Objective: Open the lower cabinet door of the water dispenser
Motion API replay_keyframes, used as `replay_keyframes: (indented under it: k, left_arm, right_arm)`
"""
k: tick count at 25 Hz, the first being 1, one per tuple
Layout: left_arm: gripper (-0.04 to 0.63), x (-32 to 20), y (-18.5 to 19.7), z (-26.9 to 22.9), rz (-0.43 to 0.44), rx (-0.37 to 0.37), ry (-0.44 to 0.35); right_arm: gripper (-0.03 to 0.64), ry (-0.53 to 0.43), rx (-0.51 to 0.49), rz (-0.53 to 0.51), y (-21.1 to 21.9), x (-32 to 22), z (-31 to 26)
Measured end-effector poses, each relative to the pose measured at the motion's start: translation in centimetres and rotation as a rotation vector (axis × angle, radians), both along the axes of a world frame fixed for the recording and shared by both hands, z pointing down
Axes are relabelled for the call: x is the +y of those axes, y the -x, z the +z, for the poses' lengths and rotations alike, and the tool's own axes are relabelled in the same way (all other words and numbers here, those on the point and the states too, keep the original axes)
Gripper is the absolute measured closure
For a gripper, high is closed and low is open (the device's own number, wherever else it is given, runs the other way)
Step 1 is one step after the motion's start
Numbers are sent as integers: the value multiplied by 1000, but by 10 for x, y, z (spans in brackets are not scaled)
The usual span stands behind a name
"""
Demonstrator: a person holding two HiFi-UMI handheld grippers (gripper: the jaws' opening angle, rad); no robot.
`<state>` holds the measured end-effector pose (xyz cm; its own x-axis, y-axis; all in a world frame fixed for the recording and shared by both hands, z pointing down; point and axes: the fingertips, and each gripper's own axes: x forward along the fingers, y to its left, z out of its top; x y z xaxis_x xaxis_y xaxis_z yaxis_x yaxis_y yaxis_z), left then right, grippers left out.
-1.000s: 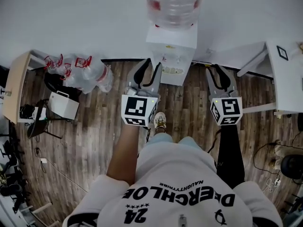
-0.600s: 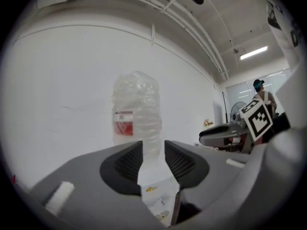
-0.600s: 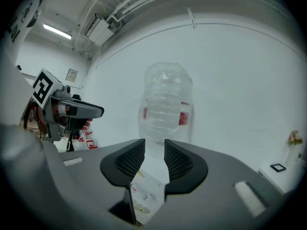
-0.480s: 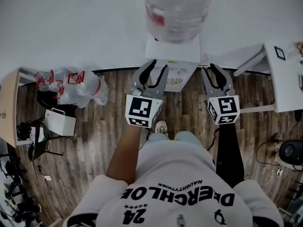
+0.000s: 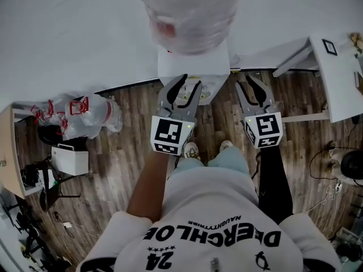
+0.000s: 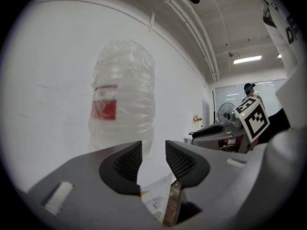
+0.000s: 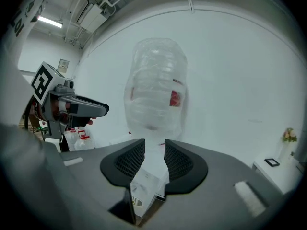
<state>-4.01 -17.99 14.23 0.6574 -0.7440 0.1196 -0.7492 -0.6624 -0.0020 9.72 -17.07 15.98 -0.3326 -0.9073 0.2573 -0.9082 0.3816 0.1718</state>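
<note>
Person is standing right up at the water dispenser (image 5: 193, 68), holding both tongs out toward its front, approx level, side by side. The left gripper (image 6: 153, 150) is showing jaws apart w/ a moderate gap, and they've just been opening. Nothing is sitting btwn the pads; only the dispenser's white front is showing thru the gap, further off. The right gripper (image 7: 154, 150) is showing a slightly narrower gap, pads also touching nothing, dispenser body showing behind them. In head view the left one is hanging over the unit's front edge around the drip grille (image 5: 185, 96), and the right one is hanging just off its right side over the wood floor (image 5: 130, 152). A big clear water bottle (image 5: 190, 10) w/ red label is sitting inverted on top. The lower cabinet door is lying somewhere below the tongs on the front face; no view is resolving it, so can't tell open vs closed. A pile of empty bottles (image 5: 85, 115) is lying well left, and a white table (image 5: 340, 67) is standing to the right.
</note>
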Motion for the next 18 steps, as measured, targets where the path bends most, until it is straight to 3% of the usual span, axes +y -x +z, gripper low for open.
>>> replay_keyframes:
  k: [6, 13, 18]
  left_arm:
    - [433, -16, -35, 10, 3, -19, 9]
    - [425, -58, -65, 13, -115, -40, 34]
    - [425, -58, -85, 26, -169, -73, 66]
  right_arm:
    - [509, 14, -8, -44, -26, -26, 12]
    - [509, 70, -10, -187, -57, -82, 24]
    - [509, 115, -22, -274, -71, -97, 43]
